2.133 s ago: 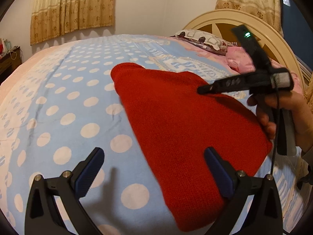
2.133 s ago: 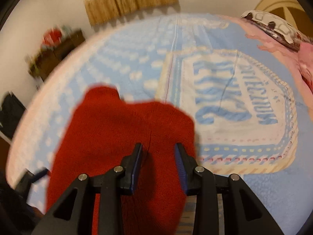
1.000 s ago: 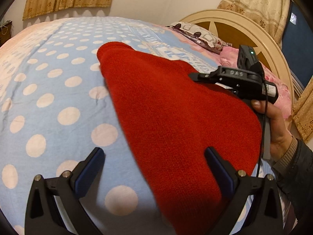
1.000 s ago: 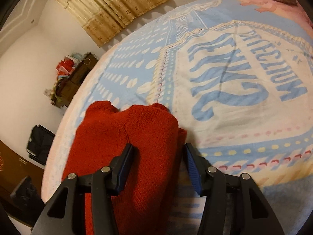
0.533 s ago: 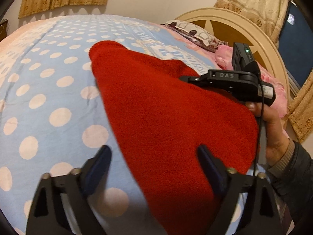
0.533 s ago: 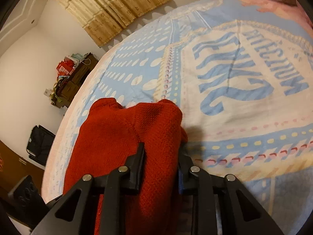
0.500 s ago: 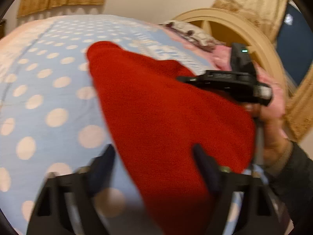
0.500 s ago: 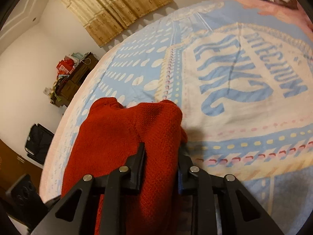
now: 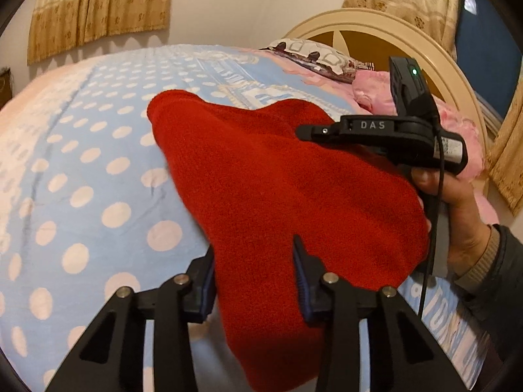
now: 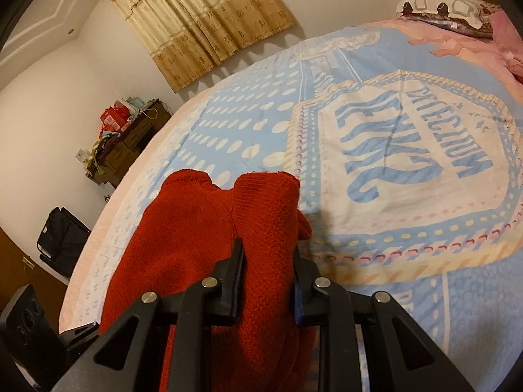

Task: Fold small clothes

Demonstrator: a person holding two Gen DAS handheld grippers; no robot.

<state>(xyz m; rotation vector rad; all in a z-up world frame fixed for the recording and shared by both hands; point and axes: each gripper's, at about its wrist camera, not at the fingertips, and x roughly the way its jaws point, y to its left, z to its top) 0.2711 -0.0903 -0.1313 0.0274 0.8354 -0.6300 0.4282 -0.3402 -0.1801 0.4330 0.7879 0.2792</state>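
Nearest thing in the left wrist view is the left gripper, jaws closing with the near edge of the red knitted garment bunched between the blue pads; the left pad sits right against the cloth's left edge, the other one presses into the top of it. Over on the right wrist view the right gripper is clamped on a thick fold of the same red knit, both fingers snug against it; that fold runs forward to a rounded end, with a second rounded lump just left of it.

The garment lies on the bedspread, spreading away from the grippers; its right edge hangs near the hand holding the right gripper.

Plenty of bare bed to work with; polka-dot stretch to the left, and the big printed panel with blue lettering to the right and beyond is open too.

Further back there's a pillow by the curved headboard, pink bedding beside it; curtains on the far wall, a cluttered dresser off in the corner.
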